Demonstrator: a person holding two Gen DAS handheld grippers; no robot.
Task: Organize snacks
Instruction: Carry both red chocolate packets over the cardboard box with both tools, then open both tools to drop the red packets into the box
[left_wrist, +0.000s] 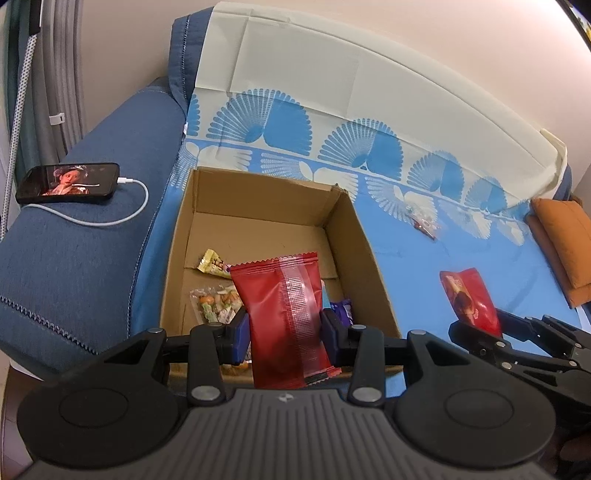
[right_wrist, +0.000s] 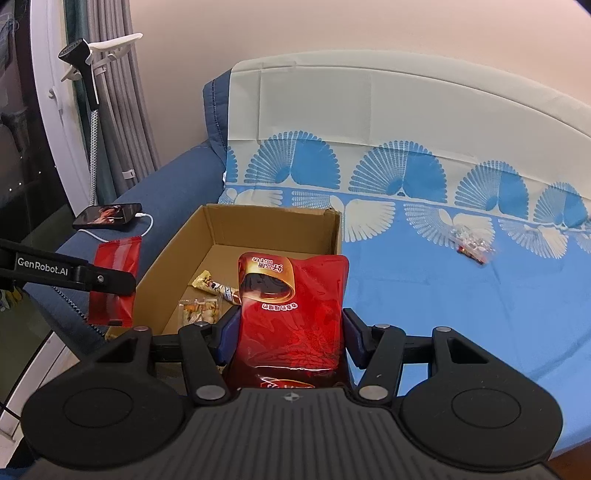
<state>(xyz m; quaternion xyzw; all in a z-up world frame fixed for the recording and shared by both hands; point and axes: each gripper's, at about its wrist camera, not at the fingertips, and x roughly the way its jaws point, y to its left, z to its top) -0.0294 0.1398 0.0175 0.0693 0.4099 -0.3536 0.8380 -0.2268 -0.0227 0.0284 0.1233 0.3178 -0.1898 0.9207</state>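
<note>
Left gripper (left_wrist: 284, 332) tilted downward, blue pads clamped on both sides of plain red packet (left_wrist: 282, 314), holding it upright. Right gripper (right_wrist: 290, 332) beside it, also angled down, pads pressed on wider printed red pouch (right_wrist: 291, 314), held upright between jaws.
</note>
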